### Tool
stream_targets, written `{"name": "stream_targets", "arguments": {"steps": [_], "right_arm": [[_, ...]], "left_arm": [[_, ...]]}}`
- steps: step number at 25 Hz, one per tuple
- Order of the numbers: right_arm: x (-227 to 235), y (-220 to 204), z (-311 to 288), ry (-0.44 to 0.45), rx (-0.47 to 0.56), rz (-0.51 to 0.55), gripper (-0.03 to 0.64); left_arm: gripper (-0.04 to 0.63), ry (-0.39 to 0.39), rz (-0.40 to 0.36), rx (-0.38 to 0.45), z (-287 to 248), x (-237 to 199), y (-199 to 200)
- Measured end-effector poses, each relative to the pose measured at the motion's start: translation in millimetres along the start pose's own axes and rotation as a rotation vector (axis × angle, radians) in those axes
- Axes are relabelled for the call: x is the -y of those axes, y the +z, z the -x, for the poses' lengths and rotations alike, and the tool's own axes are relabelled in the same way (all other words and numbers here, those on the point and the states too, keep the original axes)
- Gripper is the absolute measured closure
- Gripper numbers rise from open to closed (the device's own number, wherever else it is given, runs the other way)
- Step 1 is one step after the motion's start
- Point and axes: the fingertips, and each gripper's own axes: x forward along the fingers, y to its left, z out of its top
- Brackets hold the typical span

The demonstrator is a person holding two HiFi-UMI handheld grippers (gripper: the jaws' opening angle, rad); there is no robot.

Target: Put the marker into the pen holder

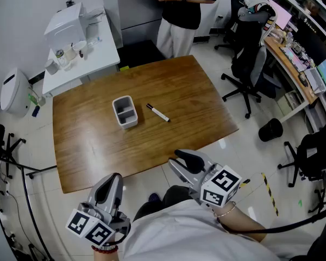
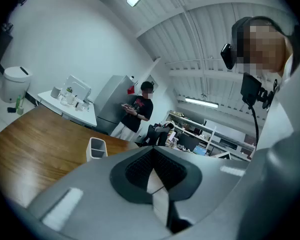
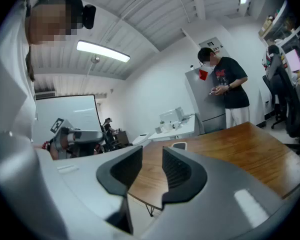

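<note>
I am judging the main risk to be the marker (image 1: 158,113) itself. It is thin, round and lying flat, so a slanted or off-centre pinch is likely to send it rolling or skidding across the worktop (image 1: 87,140). The pen holder (image 1: 128,124) is looking light and is divided into compartments, so a marker tip catching its rim or divider could push or tip it. The marker is lying near the middle of the worktop, just right of the holder and not touching it.

I am holding both claws off the near edge, well apart from the marker. The right claw (image 1: 182,162) is standing partly open with nothing between its jaws. The left claw (image 1: 113,181) is clenched, jaws meeting on nothing.
</note>
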Motion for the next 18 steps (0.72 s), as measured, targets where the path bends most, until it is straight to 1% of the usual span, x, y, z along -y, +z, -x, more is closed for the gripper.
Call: {"name": "stream_targets", "arguments": {"steps": [3, 4, 6, 7, 9, 11, 14, 18], "right_arm": [[44.8, -17.0, -13.0, -0.08, -0.064, 0.015, 0.515], [62.3, -18.3, -19.7, -0.117, -0.069, 0.027, 0.515], [95.2, -15.0, -34.0, -0.195, -0.045, 0.07, 0.522], [108.0, -15.3, -42.2, -0.217, -0.04, 0.091, 0.549], [128.2, -25.6, -63.5, -0.209, -0.085, 0.101, 0.549], [147.3, -43.8, -87.9, -0.171, -0.18, 0.11, 0.5], [185.2, -76.0, -118.2, -0.16, -0.329, 0.166, 0.482], [224.2, -121.4, -144.7, -0.147, -0.49, 0.178, 0.469]], "left_arm": [[0.594, 0.024, 0.018, -0.012, -4.9, -13.6, 0.1], [0.594, 0.03, 0.017, -0.013, -9.8, -20.8, 3.1], [0.594, 0.042, 0.013, -0.015, -21.5, -36.3, 10.5], [0.594, 0.052, 0.015, -0.019, -27.0, -43.9, 13.5], [0.594, 0.076, 0.032, -0.03, -39.3, -57.4, 18.0], [0.594, 0.09, 0.055, -0.043, -56.2, -64.2, 21.3], [0.594, 0.082, 0.048, -0.062, -86.8, -66.5, 25.2], [0.594, 0.101, 0.055, -0.05, -109.4, -77.2, 33.0]]}}
